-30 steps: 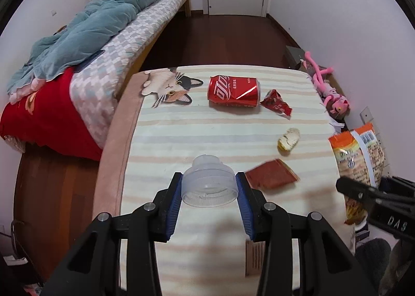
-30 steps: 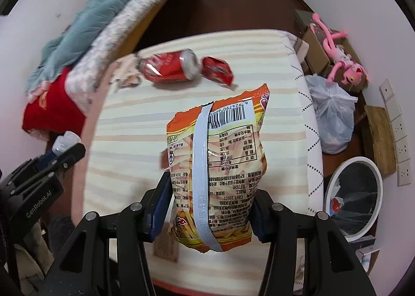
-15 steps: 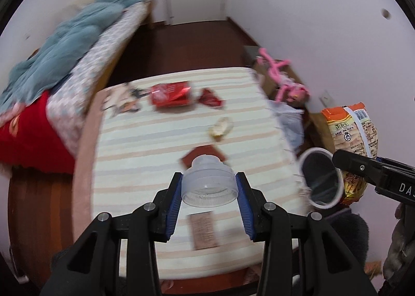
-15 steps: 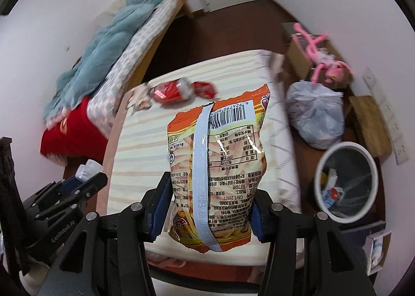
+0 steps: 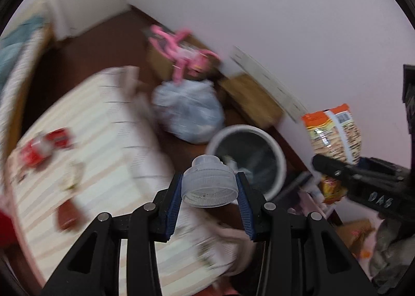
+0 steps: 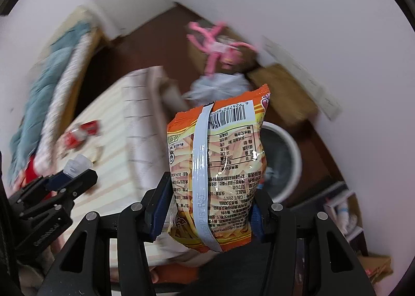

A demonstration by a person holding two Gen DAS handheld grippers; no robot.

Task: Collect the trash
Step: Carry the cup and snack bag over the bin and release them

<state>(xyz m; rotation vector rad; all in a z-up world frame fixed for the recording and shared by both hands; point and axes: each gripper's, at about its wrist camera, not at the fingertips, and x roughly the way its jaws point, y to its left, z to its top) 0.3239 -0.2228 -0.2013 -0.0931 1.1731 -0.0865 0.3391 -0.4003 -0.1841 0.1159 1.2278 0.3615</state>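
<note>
Both grippers loaded, held near the white trash bin.

The left gripper [image 5: 209, 193] has its jaws clamped on a clear plastic bottle top [image 5: 209, 184], which the left view sets just in front of the trash bin [image 5: 278, 156] rim. The right gripper [image 6: 207, 207] pinches an orange snack bag [image 6: 220, 166] upright; that bag hides much of the bin [image 6: 291, 163] there. Only the right view shows the shelf (blurred) at right; a red can [image 5: 41, 146] lies on the striped table [image 5: 109, 145].
</note>
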